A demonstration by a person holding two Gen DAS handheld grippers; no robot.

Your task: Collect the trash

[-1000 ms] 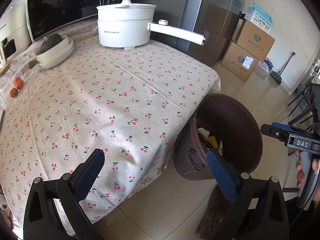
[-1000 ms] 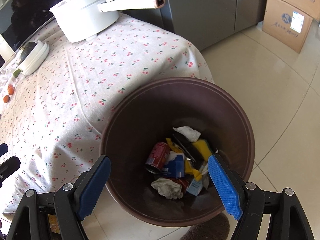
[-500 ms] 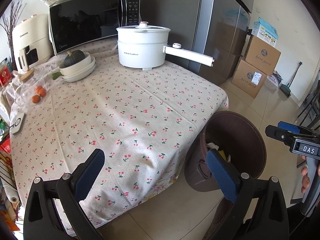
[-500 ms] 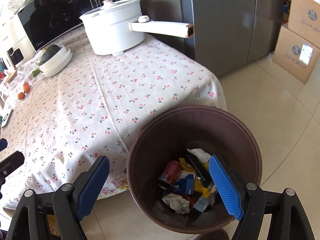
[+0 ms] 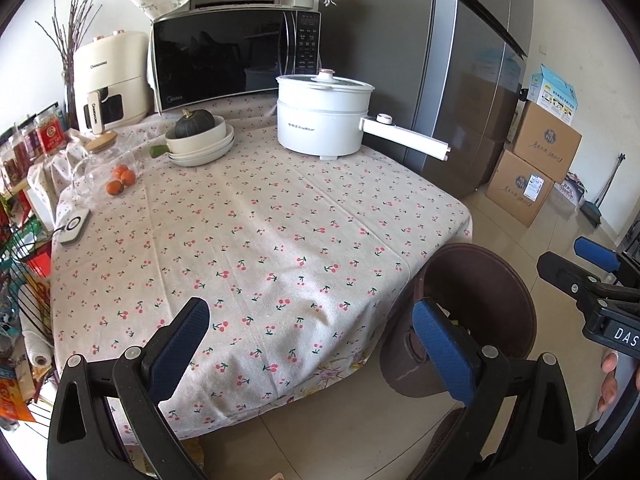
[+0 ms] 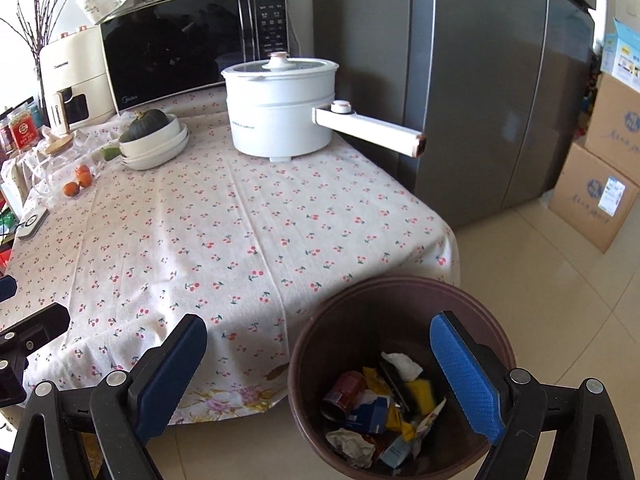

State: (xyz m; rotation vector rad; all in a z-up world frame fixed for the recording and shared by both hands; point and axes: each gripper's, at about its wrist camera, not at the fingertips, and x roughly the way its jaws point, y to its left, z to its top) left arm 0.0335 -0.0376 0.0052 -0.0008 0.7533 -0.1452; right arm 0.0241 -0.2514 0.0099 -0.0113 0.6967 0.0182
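1. The left gripper [image 5: 312, 344] hung above the table's near edge, its blue pads spread wide with nothing between them; the brown bin [image 5: 500, 280] stood on the floor to its right, partly behind the right-hand pad.
2. The right gripper [image 6: 320, 368] hung with jaws equally wide and empty; the bin [image 6: 316, 332] stood just below its right pad, hard against the hanging cherry-print cloth [image 6: 240, 232].
3. Only the right view looked down into the bin: a red can [image 6: 344, 390], crumpled tissue [image 6: 350, 442], a blue carton [image 6: 370, 412] and yellow wrappers [image 6: 422, 394] lay heaped at the bottom. The left view showed mostly the bin's dark inner wall, plus the right gripper [image 5: 592, 276] and its holder's fingers [image 5: 608, 380] at the frame's right edge.
4. The trash looked crushed and jumbled, filling only the bottom of the bin.
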